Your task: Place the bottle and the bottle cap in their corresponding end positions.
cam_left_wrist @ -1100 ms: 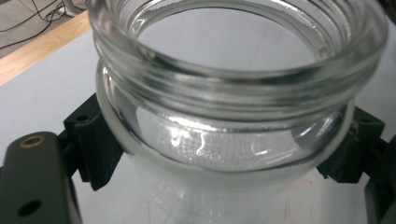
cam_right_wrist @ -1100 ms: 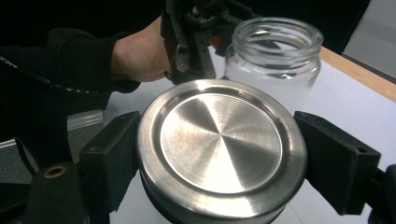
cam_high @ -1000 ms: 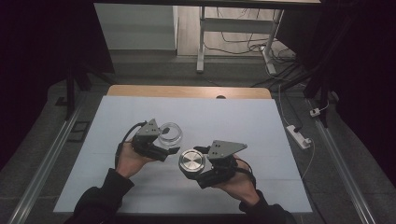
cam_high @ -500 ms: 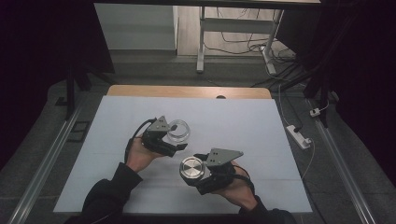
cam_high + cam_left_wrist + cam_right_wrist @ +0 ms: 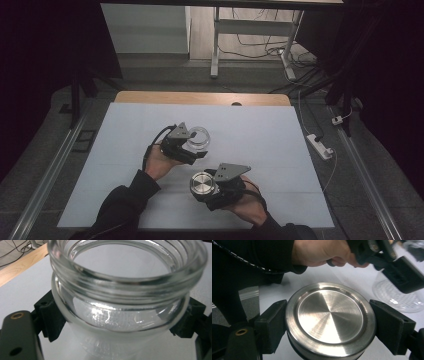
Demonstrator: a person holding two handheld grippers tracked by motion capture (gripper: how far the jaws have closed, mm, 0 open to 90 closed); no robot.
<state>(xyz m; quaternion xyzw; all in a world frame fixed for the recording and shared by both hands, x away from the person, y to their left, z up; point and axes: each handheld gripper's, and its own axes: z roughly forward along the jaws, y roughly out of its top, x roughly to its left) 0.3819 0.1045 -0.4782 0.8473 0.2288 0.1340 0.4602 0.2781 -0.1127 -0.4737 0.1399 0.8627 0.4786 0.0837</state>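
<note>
The left gripper [image 5: 196, 150] is clamped on a clear glass jar [image 5: 198, 137], its pads [image 5: 51, 321] pressing the jar's body below the threaded, open mouth, left of centre on the white table [image 5: 260, 130]. The right gripper [image 5: 207, 192] grasps a round brushed-metal lid [image 5: 201, 184] by its rim, flat face up, near the front edge and to the right of the jar — the two are apart, with bare table between them. Judging by this, the jar is open and the lid held separately, so either piece could now be set down or the two brought together. To close the jar, the lid must come level over the mouth and centred on the threads before any turn.
</note>
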